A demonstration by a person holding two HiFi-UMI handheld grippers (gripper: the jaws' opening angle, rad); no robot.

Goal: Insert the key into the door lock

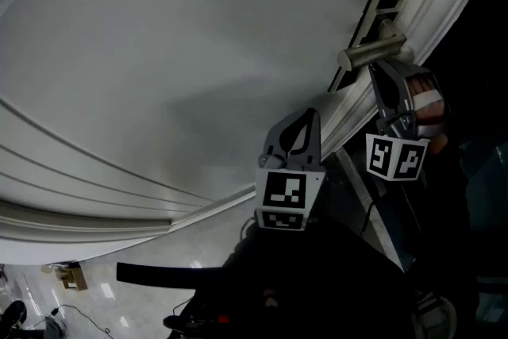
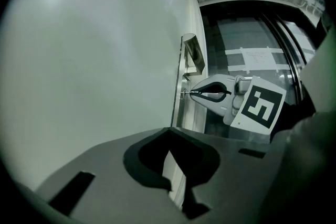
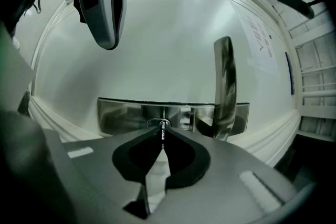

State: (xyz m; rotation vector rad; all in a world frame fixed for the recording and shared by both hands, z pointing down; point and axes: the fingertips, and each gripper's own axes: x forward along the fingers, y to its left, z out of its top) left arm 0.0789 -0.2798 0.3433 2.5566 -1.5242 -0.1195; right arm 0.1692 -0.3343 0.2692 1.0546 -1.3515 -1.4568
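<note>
Clearly the step in hand is the insertion itself. The right gripper (image 3: 162,128) has its jaws closed tight on the key (image 3: 163,138), whose thin toothed blade sticks out past the jaw tips at the centre of the right gripper view. The blade tip sits at the mouth of the keyhole (image 3: 158,122), a small oval in the shiny lock plate (image 3: 121,115) that runs across the middle of that frame. How far the tip has gone in cannot be told. The lever handle (image 3: 224,81) stands just right of the keyhole, close to the jaws but apart from them.

The left gripper (image 2: 169,131) has its jaws together at the tips with nothing between them. It hangs beside the white door (image 1: 159,52), lower centre of the head view, well clear of the lock.

To do this well, the blade probably needs to stay square to the plate, with its teeth in line with the slot, and to be pushed straight along its own length. Any tilt could jam the tip against the slot's rim or twist the key in the grip. A slow, light push with small corrections should serve best, and the jaws must keep off the handle. The free gripper could steady the door if it swings.
</note>
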